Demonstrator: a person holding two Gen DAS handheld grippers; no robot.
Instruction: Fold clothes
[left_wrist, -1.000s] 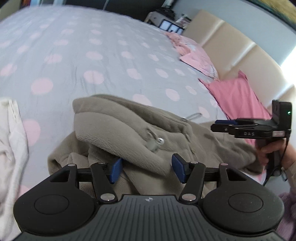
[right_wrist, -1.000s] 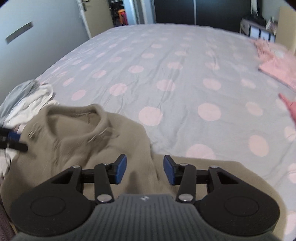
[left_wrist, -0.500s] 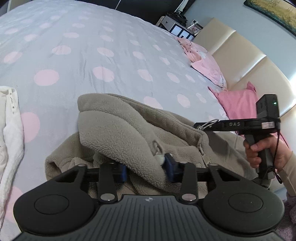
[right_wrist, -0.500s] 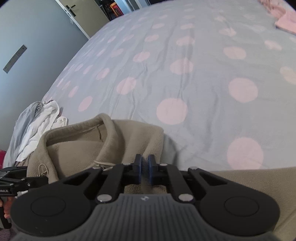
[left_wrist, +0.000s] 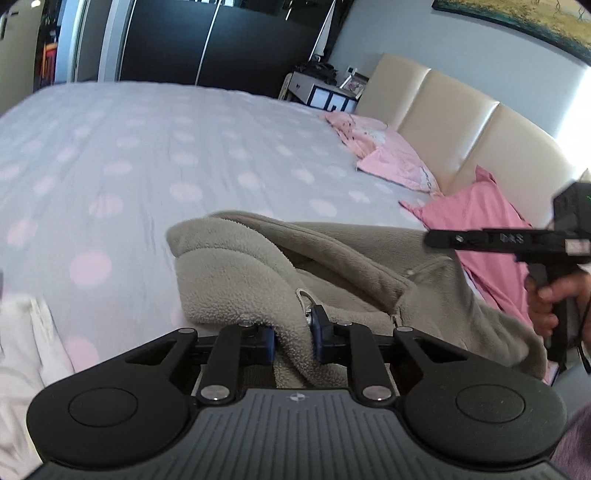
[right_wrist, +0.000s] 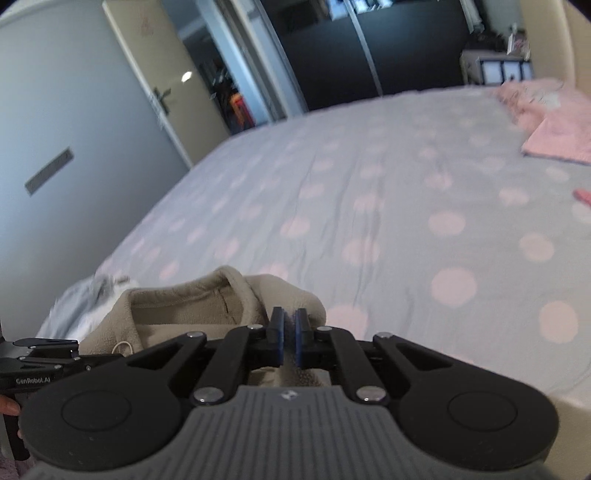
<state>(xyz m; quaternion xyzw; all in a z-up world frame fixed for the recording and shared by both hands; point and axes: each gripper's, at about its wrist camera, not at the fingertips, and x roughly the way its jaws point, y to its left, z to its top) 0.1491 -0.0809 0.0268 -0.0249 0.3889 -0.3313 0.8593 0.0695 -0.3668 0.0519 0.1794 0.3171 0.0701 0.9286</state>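
A beige fleece jacket (left_wrist: 240, 273) lies bunched at the near edge of the bed, its collar edge raised. In the left wrist view my left gripper (left_wrist: 293, 332) has a thick fold of the fleece between its blue pads, and the jaws are closing on it. To the right, my right gripper (left_wrist: 432, 238) holds another part of the collar, with a hand (left_wrist: 546, 299) on its handle. In the right wrist view my right gripper (right_wrist: 290, 325) is shut on a thin edge of the jacket (right_wrist: 184, 310), and the left gripper (right_wrist: 110, 357) shows at the far left.
The bed (right_wrist: 369, 166) has a grey cover with pink dots. White clothes (left_wrist: 18, 350) lie at its left near corner. Pink pillows (left_wrist: 391, 162) and a pink garment (left_wrist: 476, 221) rest by the cream headboard (left_wrist: 461, 122). A door (right_wrist: 159, 92) stands beyond the bed.
Both grippers went from open over the fleece to closed on it, then rose, lifting the collar edge off the bed. Both views tilted up toward the room.
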